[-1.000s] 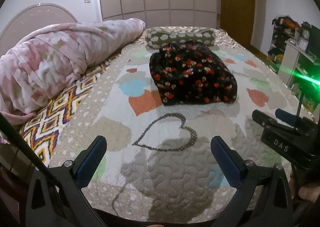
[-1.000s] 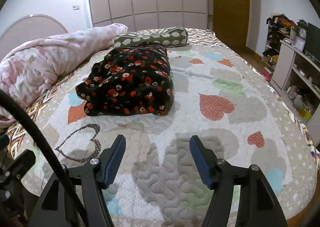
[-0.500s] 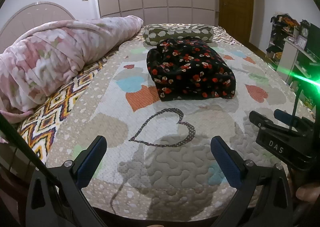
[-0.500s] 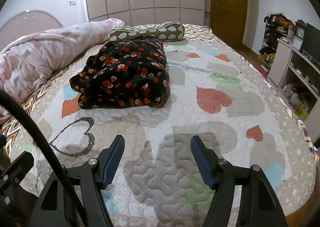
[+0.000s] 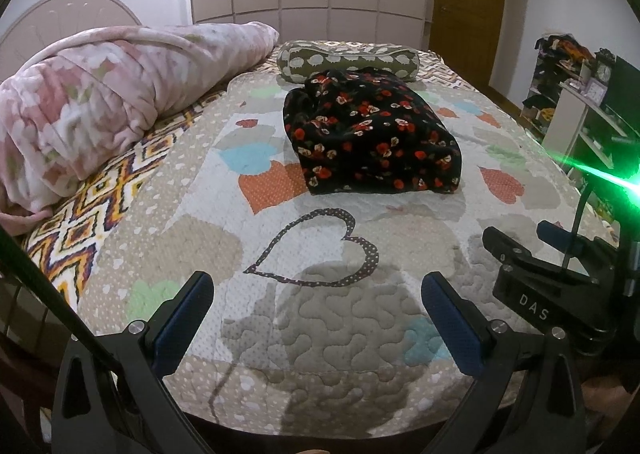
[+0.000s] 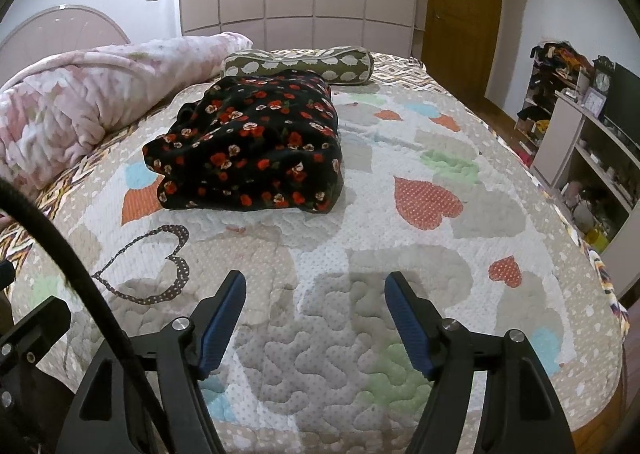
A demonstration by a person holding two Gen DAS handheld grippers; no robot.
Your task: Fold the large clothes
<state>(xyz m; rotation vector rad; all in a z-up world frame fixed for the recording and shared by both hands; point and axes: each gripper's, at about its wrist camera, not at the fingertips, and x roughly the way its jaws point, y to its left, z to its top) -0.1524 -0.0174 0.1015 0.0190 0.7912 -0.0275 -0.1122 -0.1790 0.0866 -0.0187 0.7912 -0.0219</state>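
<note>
So there's the heart-patterned quilt (image 5: 400, 334) filling most of the frame, pink blanket (image 5: 100, 101) bunched upper left, folded black floral garment (image 5: 372, 137) center-top below the bolster pillow (image 5: 348, 59), and left gripper (image 5: 318, 294) and right gripper (image 6: 316, 294) both spread apart, holding nothing.

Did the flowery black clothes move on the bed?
No. The black clothes still lie just in front of the green pillow, over the same orange heart; only the cameras shifted.
</note>
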